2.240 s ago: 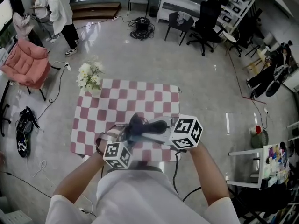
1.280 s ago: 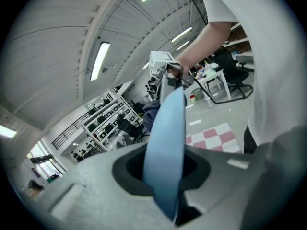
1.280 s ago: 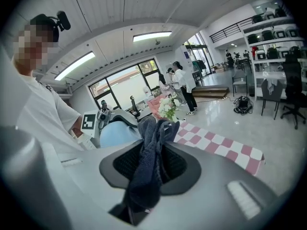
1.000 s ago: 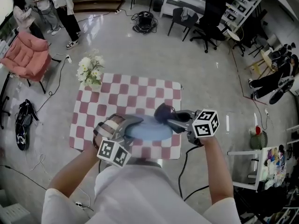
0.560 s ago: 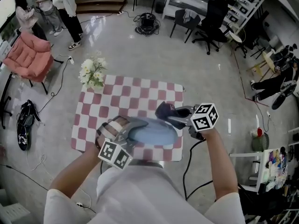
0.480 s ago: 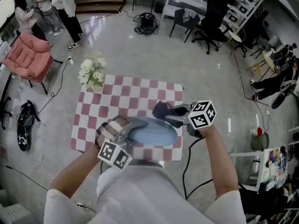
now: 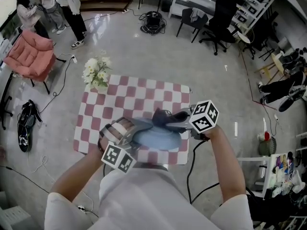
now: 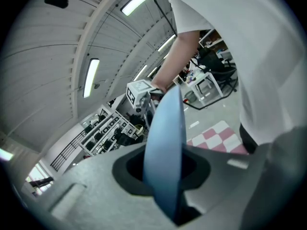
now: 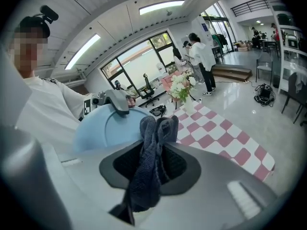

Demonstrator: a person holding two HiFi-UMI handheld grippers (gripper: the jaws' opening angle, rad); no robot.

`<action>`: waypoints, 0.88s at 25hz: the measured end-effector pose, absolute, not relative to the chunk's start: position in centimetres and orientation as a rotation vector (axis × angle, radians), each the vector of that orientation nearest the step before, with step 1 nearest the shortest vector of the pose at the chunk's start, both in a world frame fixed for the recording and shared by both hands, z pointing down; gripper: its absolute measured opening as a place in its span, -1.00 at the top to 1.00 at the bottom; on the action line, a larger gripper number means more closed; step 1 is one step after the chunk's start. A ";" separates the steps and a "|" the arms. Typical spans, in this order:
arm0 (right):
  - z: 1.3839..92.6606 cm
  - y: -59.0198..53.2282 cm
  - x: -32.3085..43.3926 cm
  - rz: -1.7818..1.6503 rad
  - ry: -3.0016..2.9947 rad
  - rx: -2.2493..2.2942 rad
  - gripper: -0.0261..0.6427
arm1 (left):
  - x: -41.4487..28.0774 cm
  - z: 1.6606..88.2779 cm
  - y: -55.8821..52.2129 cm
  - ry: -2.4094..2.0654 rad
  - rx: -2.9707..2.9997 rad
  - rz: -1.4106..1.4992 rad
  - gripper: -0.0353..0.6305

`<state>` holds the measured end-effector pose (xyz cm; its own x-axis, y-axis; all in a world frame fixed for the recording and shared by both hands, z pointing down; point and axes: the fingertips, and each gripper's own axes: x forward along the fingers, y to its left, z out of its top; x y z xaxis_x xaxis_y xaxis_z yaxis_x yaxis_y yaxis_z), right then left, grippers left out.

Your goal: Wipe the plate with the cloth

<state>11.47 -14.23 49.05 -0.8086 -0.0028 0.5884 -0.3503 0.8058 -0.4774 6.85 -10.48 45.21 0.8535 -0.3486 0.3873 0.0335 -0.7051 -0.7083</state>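
Head view: blue plate [image 7: 158,139] is held at its left rim by the left gripper [image 7: 134,130], jaws clamped on the edge, above the checked tablecloth [image 7: 144,97]. Dark blue cloth [image 7: 162,118] is pinched in a bunch by the right gripper [image 7: 173,120], jaws narrow on it. Vs. half a sec ago, the cloth has been carried left from the plate's far-right rim to over its far part; plate pos. is barely altered. A wiping stroke is judged under way, but contact w/ the surface can't be confirmed.
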 end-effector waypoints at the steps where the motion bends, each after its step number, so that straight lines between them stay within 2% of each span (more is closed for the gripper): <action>1: 48.7 -14.0 11.4 0.793 -2.413 0.253 0.62 | 6.9 45.2 -10.5 0.225 -2.272 -0.657 0.67; 10: 45.8 -12.3 9.0 0.849 -2.459 0.185 0.62 | 7.1 46.0 -10.4 0.182 -2.229 -0.690 0.67; 22: 42.5 -12.7 6.8 1.158 -2.567 0.225 0.62 | 7.1 45.3 -9.5 0.185 -2.174 -0.664 0.66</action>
<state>6.81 -12.71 42.46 -0.9378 -0.0137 0.3468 -0.2691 0.6600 -0.7014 7.09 -9.47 45.34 0.8493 -0.3485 0.3965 0.0930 -0.6406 -0.7622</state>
